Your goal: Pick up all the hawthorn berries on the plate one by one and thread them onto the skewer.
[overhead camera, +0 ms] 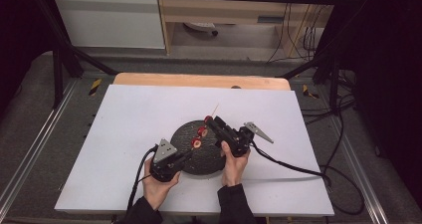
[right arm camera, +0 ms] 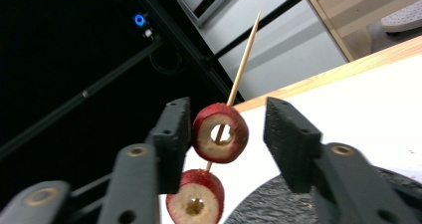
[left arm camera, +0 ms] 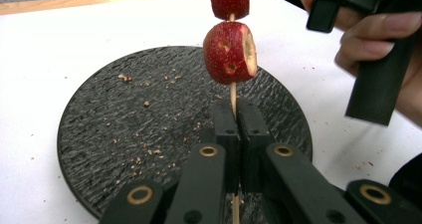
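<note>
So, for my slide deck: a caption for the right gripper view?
Open right tongs flank the top red cored strawberry slice on a thin wooden skewer.

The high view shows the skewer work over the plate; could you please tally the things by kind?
Strawberry pieces: 3
Wooden skewer: 1
Black plate: 1
Grippers: 2, left gripper, right gripper
Total: 7

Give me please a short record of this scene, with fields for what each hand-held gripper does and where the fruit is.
Left hand-held gripper: shut on the wooden skewer
Right hand-held gripper: open, jaws either side of the top strawberry piece, right jaw clear of it
Strawberry pieces: three threaded on the skewer
Dark round plate: under the skewer, crumbs on it
Table: white surface
</note>
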`<move>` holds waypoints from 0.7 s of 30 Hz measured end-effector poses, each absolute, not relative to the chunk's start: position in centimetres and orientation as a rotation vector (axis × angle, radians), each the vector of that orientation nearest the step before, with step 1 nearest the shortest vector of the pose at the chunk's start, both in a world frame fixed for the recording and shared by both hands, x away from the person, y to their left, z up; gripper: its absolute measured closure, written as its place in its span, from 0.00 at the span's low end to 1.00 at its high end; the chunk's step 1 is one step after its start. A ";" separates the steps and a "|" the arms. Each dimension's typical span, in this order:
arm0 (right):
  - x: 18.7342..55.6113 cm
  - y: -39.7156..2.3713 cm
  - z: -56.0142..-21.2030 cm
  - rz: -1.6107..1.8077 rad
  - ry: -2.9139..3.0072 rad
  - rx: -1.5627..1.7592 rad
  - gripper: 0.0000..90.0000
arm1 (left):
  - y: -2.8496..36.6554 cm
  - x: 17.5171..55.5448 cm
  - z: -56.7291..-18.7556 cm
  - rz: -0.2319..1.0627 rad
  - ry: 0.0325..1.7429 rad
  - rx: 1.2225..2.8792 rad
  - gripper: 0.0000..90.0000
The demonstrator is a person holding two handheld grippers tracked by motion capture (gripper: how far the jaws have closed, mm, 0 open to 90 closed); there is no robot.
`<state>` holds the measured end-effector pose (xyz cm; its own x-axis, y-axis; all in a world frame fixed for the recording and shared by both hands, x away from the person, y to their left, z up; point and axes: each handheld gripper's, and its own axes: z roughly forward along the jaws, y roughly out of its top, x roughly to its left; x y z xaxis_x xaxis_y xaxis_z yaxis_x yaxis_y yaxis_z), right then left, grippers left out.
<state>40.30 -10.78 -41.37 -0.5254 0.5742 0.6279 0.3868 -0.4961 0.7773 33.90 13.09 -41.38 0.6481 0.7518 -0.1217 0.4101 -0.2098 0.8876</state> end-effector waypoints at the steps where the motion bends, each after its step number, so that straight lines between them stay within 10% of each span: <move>1: 40.3 -10.9 -41.2 2.147 1.526 1.448 0.52 | 13.2 33.9 -41.4 0.415 0.928 1.839 0.98; 21: 40.2 -13.9 -39.6 1.690 2.070 1.253 0.05 | 15.5 33.6 -41.9 0.410 0.942 1.890 0.98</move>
